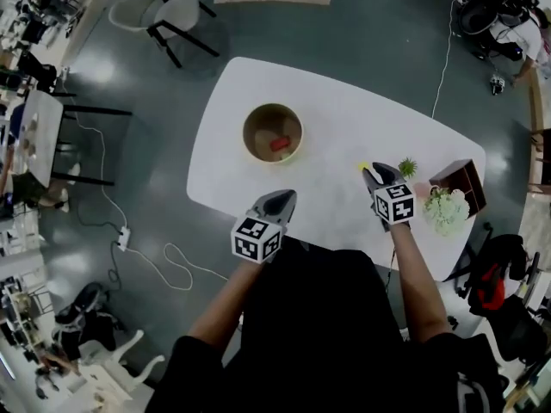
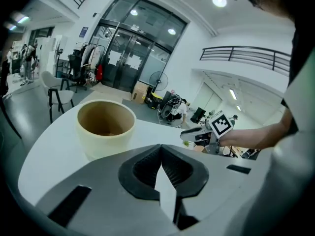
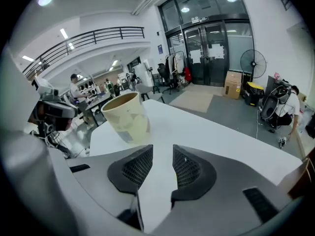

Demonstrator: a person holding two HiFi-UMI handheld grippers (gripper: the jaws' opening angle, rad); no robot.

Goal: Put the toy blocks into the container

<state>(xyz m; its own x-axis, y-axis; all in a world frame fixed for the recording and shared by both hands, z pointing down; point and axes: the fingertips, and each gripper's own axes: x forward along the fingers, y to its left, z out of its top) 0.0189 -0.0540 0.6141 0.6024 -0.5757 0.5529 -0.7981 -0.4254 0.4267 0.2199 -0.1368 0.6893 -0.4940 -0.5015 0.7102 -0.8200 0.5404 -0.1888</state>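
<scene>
Right gripper (image 1: 373, 173), just right of centre in the head view, has its jaws parted, and its own view shows only bare white table (image 1: 344, 119) in the gap, so it grips nothing. Lower centre, the left gripper (image 1: 282, 199) has its jaws pressed together and is empty. Both carry dark pads (image 3: 138, 168) with a fine ribbed mesh face. Just off the right gripper's tip, up and to the left, lies a small yellow toy block (image 1: 363, 166), too small for its exact shape to be read. It is probably hard plastic or painted wood: light, rigid and not fragile, though smooth enough to squirt out of a skewed pinch. The sound hold would be across two opposite flat sides, low near the table, with the pads square to them. Further up and left of centre stands the container (image 2: 106, 134), a round, thick-walled cream tub with a matt outside, a brown inside and a wide open mouth. A red block (image 1: 279, 144) already lies on its bottom. At the table's right end are a spiky green plant (image 1: 407, 167), a bunch of white flowers (image 1: 446, 211) and a dark wooden box (image 1: 461, 183). Smooth and round-cornered, the table stands on a glossy grey floor (image 1: 362, 24).
</scene>
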